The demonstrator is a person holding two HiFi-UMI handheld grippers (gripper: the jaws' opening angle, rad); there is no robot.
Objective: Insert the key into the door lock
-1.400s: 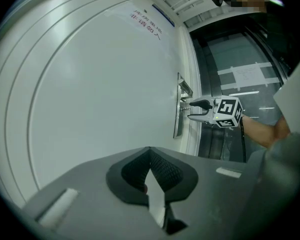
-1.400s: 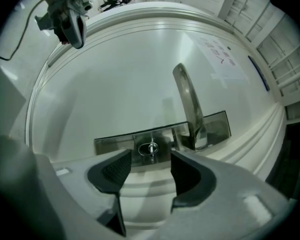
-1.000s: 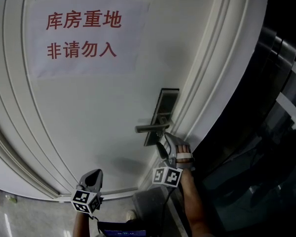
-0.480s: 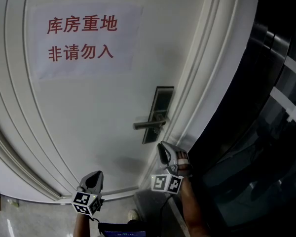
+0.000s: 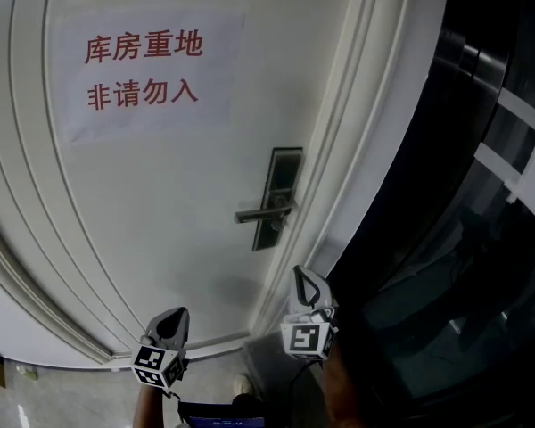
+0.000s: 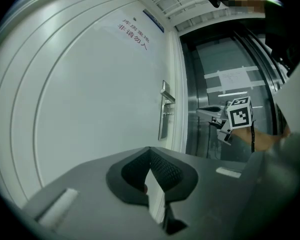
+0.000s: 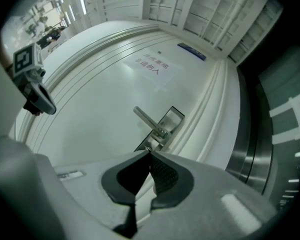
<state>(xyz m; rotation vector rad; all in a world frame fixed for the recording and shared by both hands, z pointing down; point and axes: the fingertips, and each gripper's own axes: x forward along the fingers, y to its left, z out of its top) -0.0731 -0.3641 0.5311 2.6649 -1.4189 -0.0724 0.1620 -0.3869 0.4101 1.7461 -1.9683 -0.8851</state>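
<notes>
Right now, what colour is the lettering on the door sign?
Red, on a white sign; clearest in the head view.

Building corridor; storeroom door (image 5: 160, 230) with red-lettered no-entry notice (image 5: 147, 69); steel lift-style doors (image 5: 486, 141) alongside.

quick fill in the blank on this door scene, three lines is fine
1. The paper sign on the door carries ____ characters.
2. In the head view, the lever handle sticks out to the ____ of its lock plate.
3. The jaws of the right gripper are ____.
Missing words: red; left; shut (they have just closed).
</notes>
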